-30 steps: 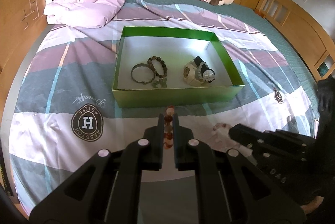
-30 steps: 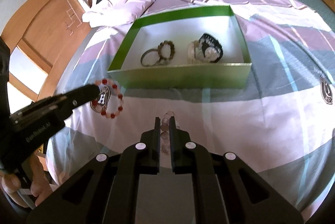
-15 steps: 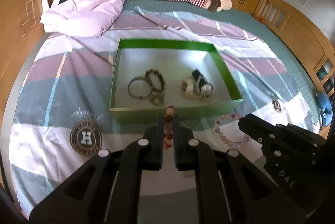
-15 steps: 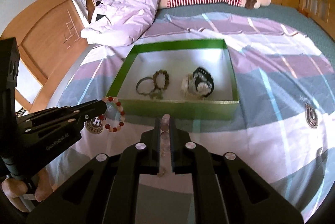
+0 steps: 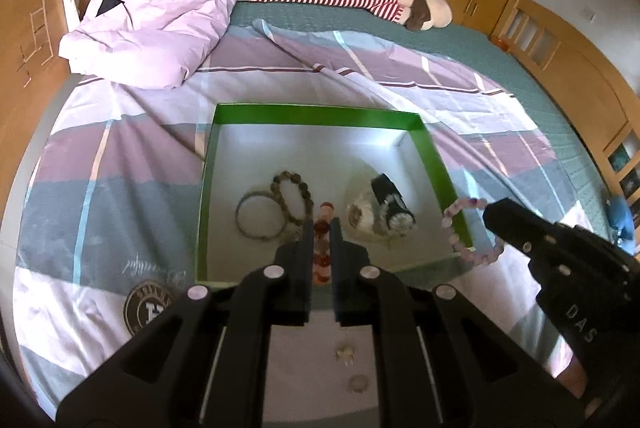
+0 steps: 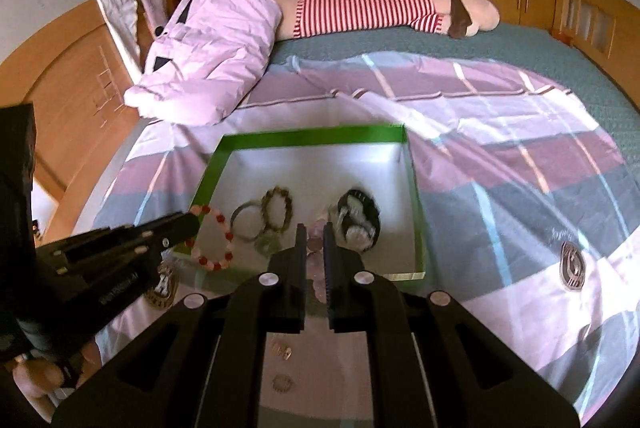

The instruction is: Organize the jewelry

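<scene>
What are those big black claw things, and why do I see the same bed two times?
A person holds one black pincer tool in each hand, and each tool has a camera looking along its two fingers. So there are two pictures of one bed, one from each hand.

The left gripper is shut on a red bead bracelet. The right gripper is shut on a pink bead bracelet. Each camera also sees the other tool from the side.

On the bedspread sits a green box. Inside lie a thin bangle, a brown bead bracelet and a black watch. Two small pieces, too small to name, lie on the bed near the camera.
</scene>
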The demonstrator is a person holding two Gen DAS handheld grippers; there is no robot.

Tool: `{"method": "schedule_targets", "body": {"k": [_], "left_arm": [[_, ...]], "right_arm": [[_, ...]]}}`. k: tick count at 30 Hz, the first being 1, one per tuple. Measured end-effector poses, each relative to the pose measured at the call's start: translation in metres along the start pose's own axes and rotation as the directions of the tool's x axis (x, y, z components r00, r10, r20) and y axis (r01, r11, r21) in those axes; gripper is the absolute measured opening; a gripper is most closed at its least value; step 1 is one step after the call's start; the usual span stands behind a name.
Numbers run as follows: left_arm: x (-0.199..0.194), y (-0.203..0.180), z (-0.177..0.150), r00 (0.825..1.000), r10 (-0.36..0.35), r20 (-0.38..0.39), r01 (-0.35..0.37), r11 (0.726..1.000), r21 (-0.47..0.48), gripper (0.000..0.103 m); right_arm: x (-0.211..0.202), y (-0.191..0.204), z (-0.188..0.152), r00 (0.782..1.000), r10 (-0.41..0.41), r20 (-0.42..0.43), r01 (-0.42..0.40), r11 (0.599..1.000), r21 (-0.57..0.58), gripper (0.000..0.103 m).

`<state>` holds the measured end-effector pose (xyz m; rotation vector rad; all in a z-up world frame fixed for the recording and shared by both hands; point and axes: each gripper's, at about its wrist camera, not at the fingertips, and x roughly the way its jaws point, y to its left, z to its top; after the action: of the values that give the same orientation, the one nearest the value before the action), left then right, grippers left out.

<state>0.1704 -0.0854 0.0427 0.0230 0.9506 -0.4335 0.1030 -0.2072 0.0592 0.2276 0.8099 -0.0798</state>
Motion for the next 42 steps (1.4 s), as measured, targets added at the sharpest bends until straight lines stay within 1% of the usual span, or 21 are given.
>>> {"method": "schedule_targets", "body": {"k": [2,5,10,14,17,18,19,20,21,22,23,24,27,28,29,30,33,35,38,40,42], "left_arm": [[0.007,0.001,0.006,1.000,-0.001,-0.006,0.001,1.000,-0.007,0.007],[0.023,0.002,0.012,1.000,0.020,-0.018,-0.020,1.000,-0.001,0.007],[0.055,0.009,0.009,0.996,0.050,-0.076,-0.051,0.999,-0.004,0.007],[0.073,0.013,0.003,0.991,0.068,-0.115,-0.069,0.998,-0.005,0.007],[0.080,0.013,0.000,0.987,0.069,-0.148,-0.071,0.997,-0.007,0.008],[0.080,0.014,0.000,0.986,0.077,-0.151,-0.079,0.997,-0.009,0.010],[0.080,0.015,0.000,0.985,0.086,-0.148,-0.090,0.996,-0.021,0.019],[0.079,0.017,0.000,0.985,0.087,-0.146,-0.092,0.995,-0.033,0.036],[0.078,0.019,0.000,0.987,0.084,-0.140,-0.091,0.995,-0.046,0.047],[0.075,0.021,0.000,0.988,0.083,-0.127,-0.092,0.994,-0.063,0.065],[0.073,0.022,0.001,0.989,0.087,-0.118,-0.096,0.993,-0.069,0.070],[0.071,0.024,0.001,0.989,0.095,-0.109,-0.103,0.992,-0.072,0.070],[0.066,0.025,0.004,0.990,0.096,-0.107,-0.104,0.992,-0.076,0.072],[0.061,0.026,0.005,0.991,0.090,-0.098,-0.098,0.992,-0.083,0.076],[0.056,0.025,0.006,0.992,0.086,-0.089,-0.093,0.992,-0.084,0.080],[0.052,0.024,0.007,0.993,0.085,-0.083,-0.091,0.993,-0.080,0.082],[0.030,0.017,0.009,0.995,0.086,-0.047,-0.088,0.995,-0.050,0.087],[0.010,0.011,0.009,0.997,0.072,-0.013,-0.072,0.997,-0.025,0.092],[-0.018,0.005,0.004,0.998,0.067,0.023,-0.066,0.998,-0.004,0.099],[-0.031,0.003,-0.004,0.997,0.067,0.035,-0.067,0.998,0.000,0.101],[-0.038,0.005,-0.015,0.998,0.063,0.025,-0.063,0.998,0.009,0.101]], "right_arm": [[0.012,-0.003,0.007,1.000,-0.015,-0.012,0.015,1.000,0.005,0.008],[0.039,-0.009,0.013,0.998,-0.045,-0.048,0.046,0.999,0.015,0.008],[0.085,-0.018,0.009,0.988,-0.089,-0.126,0.090,0.996,0.005,0.008],[0.100,-0.023,-0.001,0.981,-0.118,-0.157,0.119,0.993,-0.001,0.008],[0.104,-0.029,-0.003,0.977,-0.129,-0.169,0.135,0.991,0.023,0.008],[0.105,-0.030,-0.004,0.976,-0.130,-0.175,0.137,0.990,0.026,0.008],[0.106,-0.032,-0.004,0.975,-0.128,-0.184,0.136,0.990,0.031,0.008],[0.108,-0.033,-0.005,0.973,-0.123,-0.193,0.132,0.990,0.038,0.012],[0.110,-0.034,-0.005,0.972,-0.119,-0.205,0.130,0.991,0.042,0.017],[0.112,-0.034,-0.006,0.968,-0.121,-0.220,0.133,0.990,0.043,0.035],[0.113,-0.035,-0.006,0.965,-0.120,-0.232,0.134,0.990,0.049,0.053],[0.112,-0.035,-0.006,0.967,-0.114,-0.229,0.129,0.990,0.054,0.057],[0.105,-0.032,-0.004,0.972,-0.114,-0.203,0.124,0.992,0.036,0.058],[0.102,-0.030,-0.003,0.975,-0.111,-0.194,0.118,0.993,0.024,0.061],[0.097,-0.028,-0.003,0.977,-0.107,-0.183,0.111,0.994,0.013,0.064],[0.091,-0.027,-0.003,0.981,-0.103,-0.166,0.105,0.994,0.004,0.069],[0.073,-0.023,-0.005,0.988,-0.079,-0.131,0.077,0.997,-0.021,0.075],[0.061,-0.021,-0.011,0.991,-0.054,-0.120,0.050,0.998,-0.036,0.086],[0.052,-0.021,-0.021,0.990,-0.037,-0.134,0.032,0.999,-0.041,0.087],[0.047,-0.022,-0.033,0.986,-0.012,-0.164,0.006,0.999,-0.032,0.087],[0.045,-0.023,-0.044,0.983,0.001,-0.186,-0.005,1.000,-0.022,0.087]]}}
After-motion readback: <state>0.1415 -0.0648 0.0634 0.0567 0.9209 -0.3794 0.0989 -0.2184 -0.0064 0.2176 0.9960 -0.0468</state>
